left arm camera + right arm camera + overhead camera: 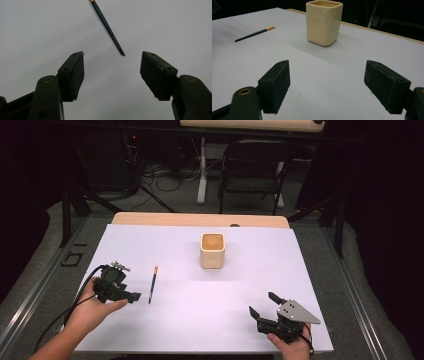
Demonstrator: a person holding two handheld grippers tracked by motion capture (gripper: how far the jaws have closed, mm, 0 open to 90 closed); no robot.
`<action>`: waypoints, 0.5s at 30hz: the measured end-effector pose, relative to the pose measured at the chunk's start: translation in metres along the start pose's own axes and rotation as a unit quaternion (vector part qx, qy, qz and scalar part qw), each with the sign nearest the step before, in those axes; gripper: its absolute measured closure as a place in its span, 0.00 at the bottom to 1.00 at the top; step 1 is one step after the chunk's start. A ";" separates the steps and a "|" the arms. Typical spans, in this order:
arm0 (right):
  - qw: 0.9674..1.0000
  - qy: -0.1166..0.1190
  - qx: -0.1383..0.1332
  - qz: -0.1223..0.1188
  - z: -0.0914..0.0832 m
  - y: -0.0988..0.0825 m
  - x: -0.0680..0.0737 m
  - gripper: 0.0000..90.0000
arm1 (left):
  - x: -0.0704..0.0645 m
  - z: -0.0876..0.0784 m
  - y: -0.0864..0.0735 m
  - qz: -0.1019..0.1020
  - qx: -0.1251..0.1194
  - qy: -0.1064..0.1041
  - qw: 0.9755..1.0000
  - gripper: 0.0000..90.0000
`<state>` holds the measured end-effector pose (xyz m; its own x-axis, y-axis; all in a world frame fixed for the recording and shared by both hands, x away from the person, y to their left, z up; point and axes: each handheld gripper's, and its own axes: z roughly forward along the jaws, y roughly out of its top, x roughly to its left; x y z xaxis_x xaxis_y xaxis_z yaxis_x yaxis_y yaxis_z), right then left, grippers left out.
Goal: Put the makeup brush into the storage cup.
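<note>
Two claws rest low over the white sheet (200, 310), both wide apart and holding nothing. Just ahead of the left claw (112, 72) lies a thin dark pencil (107, 26), flat and easy to roll away if a jaw bumps it. Farther past the right claw (327, 85) stands a cream square cup (324, 21), which a fast reach could tip. Between them is lots of bare room; the sheet's near edge sits close behind both hands.

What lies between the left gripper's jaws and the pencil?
Only bare white sheet separates the open left gripper from the pencil, seen in the left gripper view.
</note>
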<state>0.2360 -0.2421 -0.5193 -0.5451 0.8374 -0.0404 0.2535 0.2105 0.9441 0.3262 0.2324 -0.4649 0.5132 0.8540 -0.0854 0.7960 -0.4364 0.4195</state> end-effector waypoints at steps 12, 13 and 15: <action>1.000 0.003 0.003 0.001 0.000 0.000 0.001 0.23 | 0.013 0.010 0.005 -0.043 0.070 0.010 0.997 0.40; 1.000 0.003 0.003 0.001 0.000 0.000 0.001 0.23 | 0.014 0.010 0.005 -0.048 0.073 0.010 0.996 0.40; 1.000 0.003 0.004 0.001 0.000 0.000 0.001 0.23 | 0.015 0.011 0.006 -0.052 0.077 0.010 0.996 0.41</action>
<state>0.2360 -0.2415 -0.5198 -0.5497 0.8346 -0.0363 0.2606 0.2125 0.9418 0.3421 0.2400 -0.4736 0.4204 0.9014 -0.1032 0.8849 -0.3822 0.2661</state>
